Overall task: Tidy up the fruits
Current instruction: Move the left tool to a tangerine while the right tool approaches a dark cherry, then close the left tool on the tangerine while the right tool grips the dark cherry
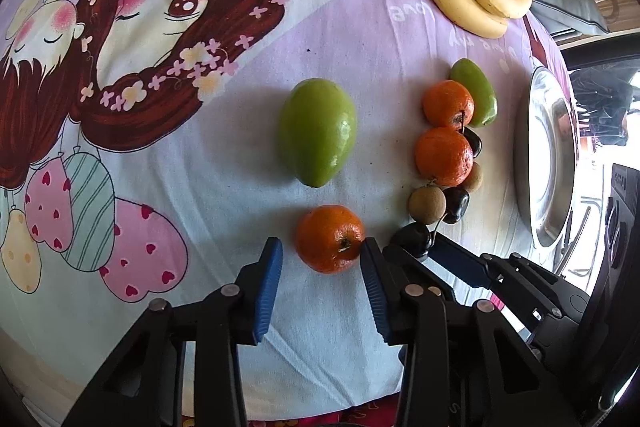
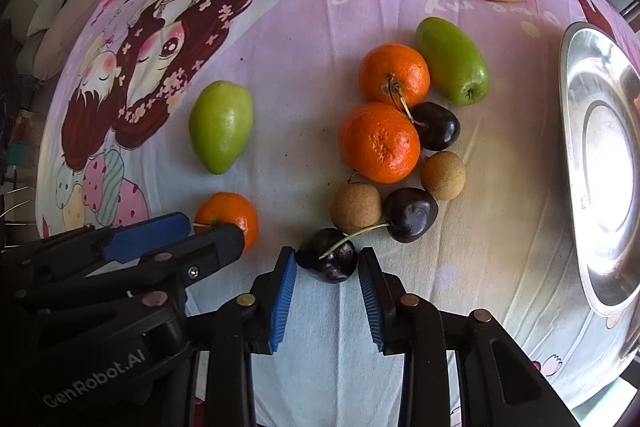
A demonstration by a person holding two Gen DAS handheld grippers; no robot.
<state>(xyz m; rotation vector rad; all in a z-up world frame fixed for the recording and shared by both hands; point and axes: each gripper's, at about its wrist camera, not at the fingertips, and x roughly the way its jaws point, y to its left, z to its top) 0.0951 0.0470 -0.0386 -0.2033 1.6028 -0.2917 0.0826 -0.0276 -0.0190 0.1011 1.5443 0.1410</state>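
We have two fruits bracketed at once. Our left gripper [image 1: 322,259] straddles a small orange mandarin [image 1: 330,239] lying alone on the near part of the pale cartoon-printed cloth [image 1: 224,187]; its blue pads stand on either side, the right one touching the peel, the left one apart from it, so this grip is not yet made. Our right gripper [image 2: 327,263] has its pads against both flanks of a dark glossy cherry [image 2: 327,259], clenched on it, the green stem trailing toward the far right. The cherry is nearly round, so no axis matters; the stem runs toward a brown longan [image 2: 357,206] and a second cherry [image 2: 410,213] just beyond, near enough to be dragged.

The shiny steel dish [image 2: 576,131] lies at the right edge of the cloth, nearer our right hand, with bare cloth between. The two grippers sit close side by side, so we judge lifting straight up first is safest. A green mango-shaped fruit [image 1: 318,131] lies beyond the mandarin, apart from it.
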